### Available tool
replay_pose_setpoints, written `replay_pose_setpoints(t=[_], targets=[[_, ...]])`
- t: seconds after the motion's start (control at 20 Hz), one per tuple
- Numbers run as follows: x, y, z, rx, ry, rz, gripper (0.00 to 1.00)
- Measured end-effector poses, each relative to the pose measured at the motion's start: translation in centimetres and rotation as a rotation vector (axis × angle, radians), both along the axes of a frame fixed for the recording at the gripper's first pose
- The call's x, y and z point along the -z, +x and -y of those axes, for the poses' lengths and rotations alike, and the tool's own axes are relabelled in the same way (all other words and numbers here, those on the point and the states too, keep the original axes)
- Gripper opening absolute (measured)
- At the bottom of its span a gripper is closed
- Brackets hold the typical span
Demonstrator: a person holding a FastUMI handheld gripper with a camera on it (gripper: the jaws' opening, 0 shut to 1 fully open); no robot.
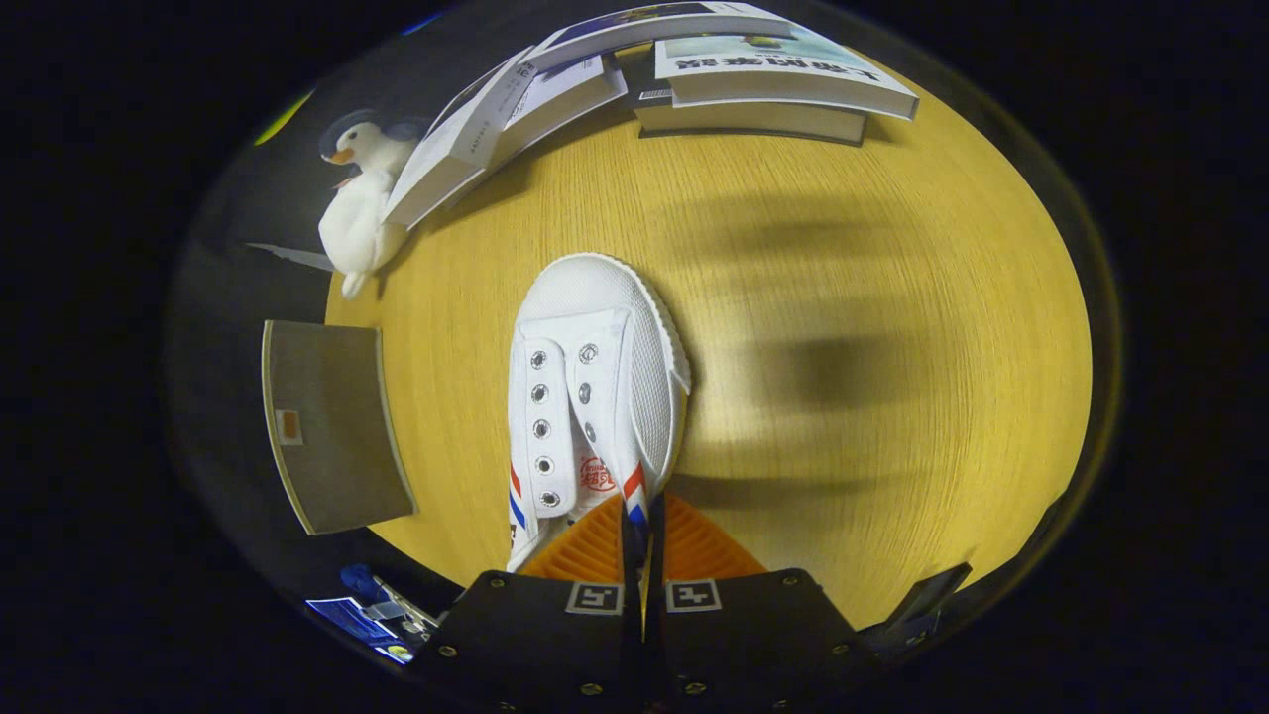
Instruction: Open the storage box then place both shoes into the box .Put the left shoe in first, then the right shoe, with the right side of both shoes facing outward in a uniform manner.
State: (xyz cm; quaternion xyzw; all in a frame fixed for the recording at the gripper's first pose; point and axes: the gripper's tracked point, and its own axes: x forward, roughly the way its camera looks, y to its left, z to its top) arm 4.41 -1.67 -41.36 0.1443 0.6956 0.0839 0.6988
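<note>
- Gripper view: my hand-held gripper (642, 540) is closed tight, both fingers pinching the side wall of the white shoe (593, 397) near its heel end.
- The shoe's toe points ahead of the fingers, over the wooden bench (843, 297), towards stacked books (753, 84).

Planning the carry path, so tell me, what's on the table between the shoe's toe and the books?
In the gripper view, bare wooden table lies between the white shoe, pinched in the jaws, and the books.
</note>
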Motion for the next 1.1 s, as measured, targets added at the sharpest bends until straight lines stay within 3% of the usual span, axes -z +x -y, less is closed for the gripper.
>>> replay_pose_setpoints(t=[0.55, 1.1], targets=[[-9.8, 1.2, -6.2, -0.124, 0.003, 0.094, 0.01], [-14.2, 1.3, -14.6, -0.275, -0.014, 0.121, 0.01]])
